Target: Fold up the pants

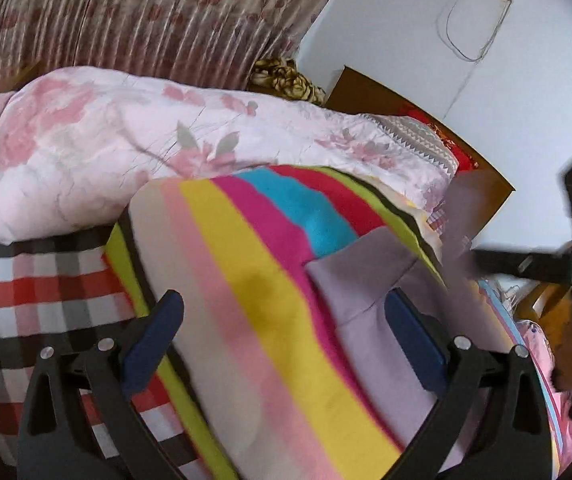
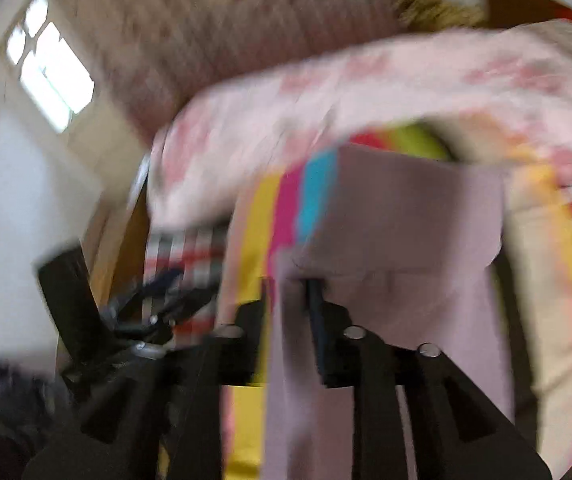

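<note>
The pale lilac pants lie on a rainbow-striped blanket on the bed. My left gripper is open and empty above the blanket, its right finger over the pants' edge. In the blurred right wrist view my right gripper is shut on a fold of the pants and holds the cloth lifted off the blanket. The right gripper's dark body shows at the right of the left wrist view. The left gripper shows at the lower left of the right wrist view.
A rolled pink floral quilt lies behind the blanket. A red, black and white checked sheet covers the bed at left. A wooden headboard and a white wall stand at right, a floral curtain behind.
</note>
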{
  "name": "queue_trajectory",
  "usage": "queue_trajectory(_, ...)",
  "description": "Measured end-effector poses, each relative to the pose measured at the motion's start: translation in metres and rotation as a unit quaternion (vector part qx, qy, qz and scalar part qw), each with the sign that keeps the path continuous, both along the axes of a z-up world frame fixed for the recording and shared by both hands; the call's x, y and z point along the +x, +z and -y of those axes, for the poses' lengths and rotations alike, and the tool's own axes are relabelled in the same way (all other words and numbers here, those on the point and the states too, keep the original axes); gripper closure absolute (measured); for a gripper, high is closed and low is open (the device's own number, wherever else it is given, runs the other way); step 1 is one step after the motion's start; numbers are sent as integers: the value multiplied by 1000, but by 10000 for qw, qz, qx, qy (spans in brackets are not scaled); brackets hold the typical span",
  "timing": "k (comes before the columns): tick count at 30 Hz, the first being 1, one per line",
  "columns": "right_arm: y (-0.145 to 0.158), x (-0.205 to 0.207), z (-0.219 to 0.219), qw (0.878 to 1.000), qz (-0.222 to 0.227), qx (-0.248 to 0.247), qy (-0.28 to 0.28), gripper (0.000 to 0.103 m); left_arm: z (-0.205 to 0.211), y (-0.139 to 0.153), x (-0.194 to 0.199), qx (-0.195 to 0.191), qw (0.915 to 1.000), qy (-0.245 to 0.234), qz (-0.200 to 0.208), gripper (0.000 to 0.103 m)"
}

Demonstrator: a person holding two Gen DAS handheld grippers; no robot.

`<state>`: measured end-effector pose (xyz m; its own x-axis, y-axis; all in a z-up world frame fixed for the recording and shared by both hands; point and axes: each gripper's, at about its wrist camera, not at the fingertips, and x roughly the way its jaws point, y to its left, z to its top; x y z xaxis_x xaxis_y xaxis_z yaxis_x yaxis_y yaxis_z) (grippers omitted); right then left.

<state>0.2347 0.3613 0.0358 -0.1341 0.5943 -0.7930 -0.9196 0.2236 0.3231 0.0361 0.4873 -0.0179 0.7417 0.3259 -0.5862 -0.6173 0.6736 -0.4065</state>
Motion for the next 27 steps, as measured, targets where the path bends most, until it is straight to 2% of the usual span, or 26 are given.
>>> queue_trajectory(1, -8, -7, -9, 9999, 34, -54, 79, 25, 1, -2, -3, -28, 10000, -49, -37, 2)
queue_trajectory(3, -11, -2, -11, 10000, -53, 50, 48, 26, 3, -5, -6, -71, 9998, -153, -54, 2)
queue_trajectory(4, -9, 9, -5, 9996, -195, 194, -89, 27, 4, -7, -7, -109, 9997, -217, -27, 2)
queue_trajectory(6, 2, 29, 10, 9973, -316, 603, -286, 40, 7, -12, -6, -279, 9986, -437, 109, 4)
queue_trajectory(8, 11, 50, 29, 9954, 72, 782, -556, 42, 8, -13, 1, -513, 9955, -705, 361, 5)
queue_trajectory(11, 2, 85, 45, 9930, 417, 499, -987, 43, 12, -12, 27, -852, 9880, -1141, 605, 18)
queue_trajectory(13, -11, 101, 49, 9925, 405, 378, -1086, 43, 16, -10, 46, -862, 9852, -1325, 661, 19)
queue_trajectory(14, -17, 105, 49, 9924, 430, 332, -1105, 43, 19, -10, 59, -796, 9851, -1406, 587, 21)
queue_trajectory(15, -24, 110, 47, 9925, 438, 274, -1111, 43, 20, -11, 68, -781, 9845, -1482, 527, 27)
queue_trajectory(17, -39, 115, 40, 9933, 375, 185, -1073, 43, 22, -17, 88, -913, 9811, -1658, 414, 33)
queue_trajectory(19, -49, 118, 40, 9938, 428, 89, -1027, 44, 22, -22, 100, -928, 9821, -1628, 183, 35)
queue_trajectory(22, -55, 115, 35, 9957, 373, 159, -835, 58, 21, -23, 102, -1034, 9836, -1469, 155, 36)
queue_trajectory(23, -56, 112, 36, 9960, 391, 184, -783, 65, 21, -22, 101, -1069, 9842, -1406, 154, 40)
queue_trajectory(27, -53, 102, 34, 9964, 582, 235, -575, 80, 21, -24, 96, -1042, 9857, -1326, 7, 60)
